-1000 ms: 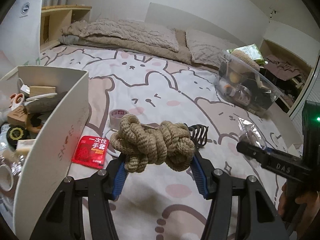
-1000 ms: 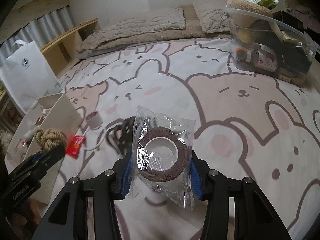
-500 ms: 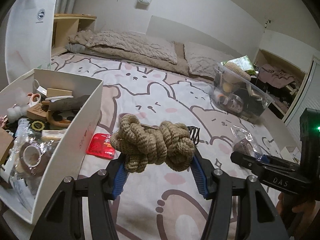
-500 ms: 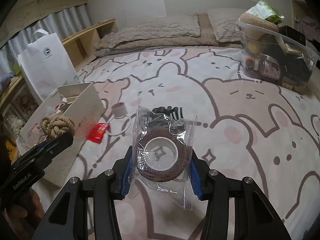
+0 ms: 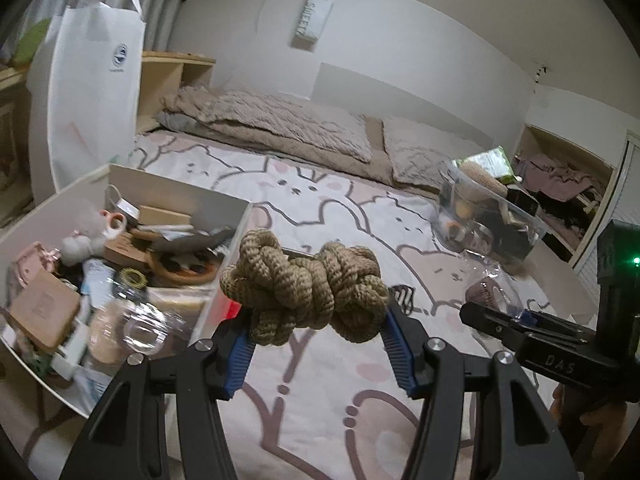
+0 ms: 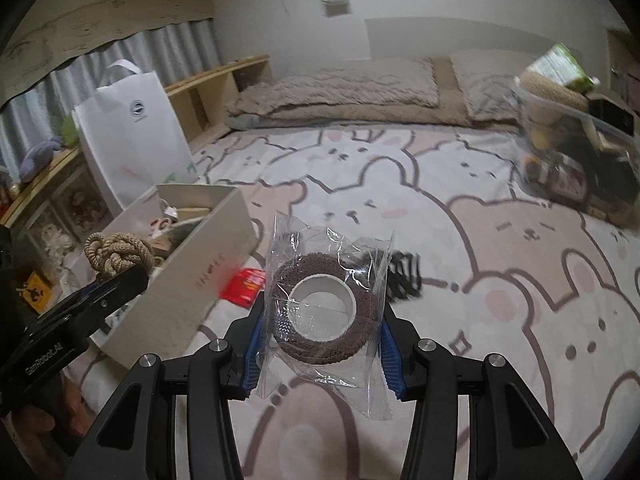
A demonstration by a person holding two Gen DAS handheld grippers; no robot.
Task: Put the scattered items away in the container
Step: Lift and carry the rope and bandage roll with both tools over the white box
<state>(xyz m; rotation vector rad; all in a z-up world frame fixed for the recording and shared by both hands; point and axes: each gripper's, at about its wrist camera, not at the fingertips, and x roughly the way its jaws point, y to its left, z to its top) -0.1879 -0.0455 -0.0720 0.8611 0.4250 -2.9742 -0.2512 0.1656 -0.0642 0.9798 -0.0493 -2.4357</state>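
My left gripper [image 5: 316, 340] is shut on a knotted tan rope bundle [image 5: 304, 286] and holds it in the air beside the right wall of the white box [image 5: 222, 264], which is full of several small items. The rope also shows in the right wrist view [image 6: 118, 256]. My right gripper [image 6: 320, 344] is shut on a brown tape roll in a clear wrapper [image 6: 324, 308], above the bedsheet to the right of the white box [image 6: 200, 264]. A red packet [image 6: 244, 284] and a black hair claw [image 6: 404, 274] lie on the sheet near the box.
A clear plastic bin [image 5: 488, 220] with assorted items stands at the right of the bed. A white paper bag [image 5: 88, 92] stands behind the box. Pillows and a blanket [image 5: 280, 120] lie at the headboard. Wooden shelves line the left wall.
Both grippers have risen and moved left toward the white box with their loads. The box interior now shows more fully in the left wrist view.
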